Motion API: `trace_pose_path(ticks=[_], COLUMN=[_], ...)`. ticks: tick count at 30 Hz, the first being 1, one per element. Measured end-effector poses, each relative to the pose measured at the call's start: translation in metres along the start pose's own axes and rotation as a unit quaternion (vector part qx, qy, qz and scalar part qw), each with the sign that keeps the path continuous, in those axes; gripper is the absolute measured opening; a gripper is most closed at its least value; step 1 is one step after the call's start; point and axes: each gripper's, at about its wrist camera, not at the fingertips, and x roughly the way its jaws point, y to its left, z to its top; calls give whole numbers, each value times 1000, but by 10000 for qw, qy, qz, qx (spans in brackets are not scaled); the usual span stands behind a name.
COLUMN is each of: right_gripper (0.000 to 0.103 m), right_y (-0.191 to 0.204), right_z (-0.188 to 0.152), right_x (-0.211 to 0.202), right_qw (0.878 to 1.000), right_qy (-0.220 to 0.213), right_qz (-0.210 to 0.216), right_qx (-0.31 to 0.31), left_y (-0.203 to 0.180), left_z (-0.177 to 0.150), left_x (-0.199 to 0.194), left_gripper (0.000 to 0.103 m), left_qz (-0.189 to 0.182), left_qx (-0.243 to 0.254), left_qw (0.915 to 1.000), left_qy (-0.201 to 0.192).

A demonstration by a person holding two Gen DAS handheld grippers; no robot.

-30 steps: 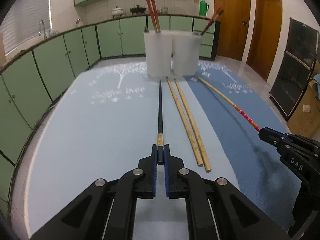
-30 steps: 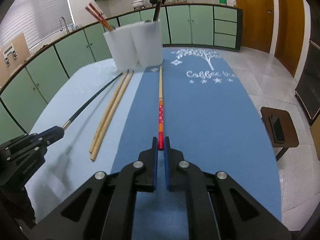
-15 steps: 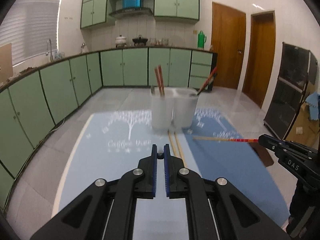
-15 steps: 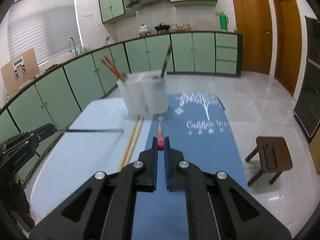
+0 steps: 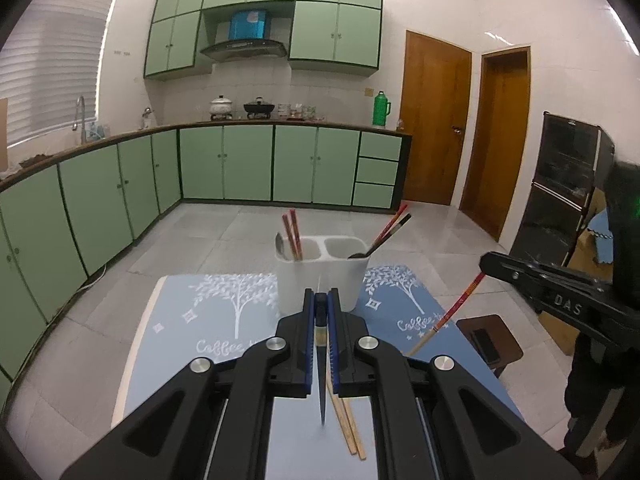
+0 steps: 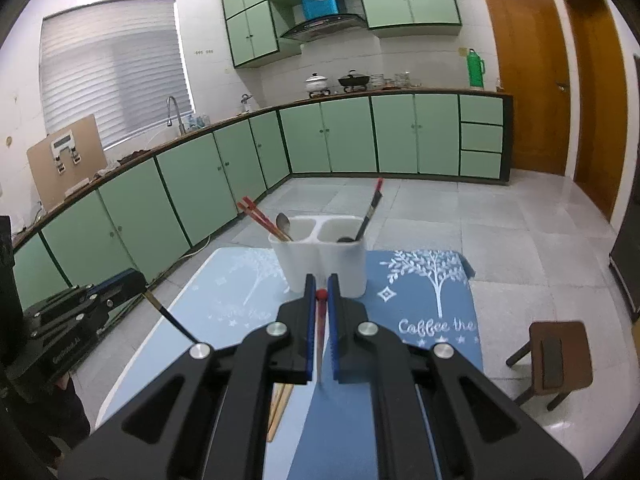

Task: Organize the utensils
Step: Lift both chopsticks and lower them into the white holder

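My left gripper (image 5: 320, 300) is shut on a black chopstick (image 5: 321, 380) that hangs point down above the table. My right gripper (image 6: 320, 294) is shut on a red-ended chopstick (image 6: 320, 344), also hanging point down. Each gripper shows in the other's view, the right gripper (image 5: 486, 262) with its red chopstick (image 5: 450, 314) and the left gripper (image 6: 138, 282) with its black chopstick (image 6: 170, 318). A white two-compartment holder (image 5: 322, 276) (image 6: 320, 264) stands ahead, with red chopsticks and a spoon in its left cup (image 5: 291, 236) and a black utensil in its right cup. Two bamboo chopsticks (image 5: 348, 424) lie on the blue mat.
The blue mat (image 6: 436, 320) with white tree prints covers the table. A small brown stool (image 6: 554, 356) with a phone on it stands on the floor at the right. Green kitchen cabinets (image 5: 248, 164) and wooden doors lie beyond.
Both grippers have lifted their chopsticks off the table and tilted up. The chopsticks now hang point down, and the holder is seen from above.
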Motion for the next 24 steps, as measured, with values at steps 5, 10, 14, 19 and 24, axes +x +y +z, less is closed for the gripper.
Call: trace_pose_path(ticks=[5, 10, 14, 19, 24], right_gripper=[5, 5, 5, 5, 5], right_y=[-1, -2, -3, -9, -22], right_z=[21, 52, 89, 141, 180], right_x=[-4, -15, -24, -18, 15], right_qw=[9998, 9991, 9971, 9937, 9921], right_qy=[-71, -317, -664, -1065, -1223], right_qz=[196, 207, 141, 106, 44], right_qx=[-59, -213, -333, -332, -269], left_y=[0, -3, -7, -7, -6], left_z=[12, 37, 70, 127, 161], left_x=[2, 1, -2, 10, 44], left_gripper=[6, 6, 6, 6, 6], left_qz=[-116, -226, -267, -241, -131], left_qx=[-14, 6, 47, 21, 75], left_qw=[9999, 9991, 9967, 9906, 9873], left_qy=[-97, -357, -764, -1343, -1582])
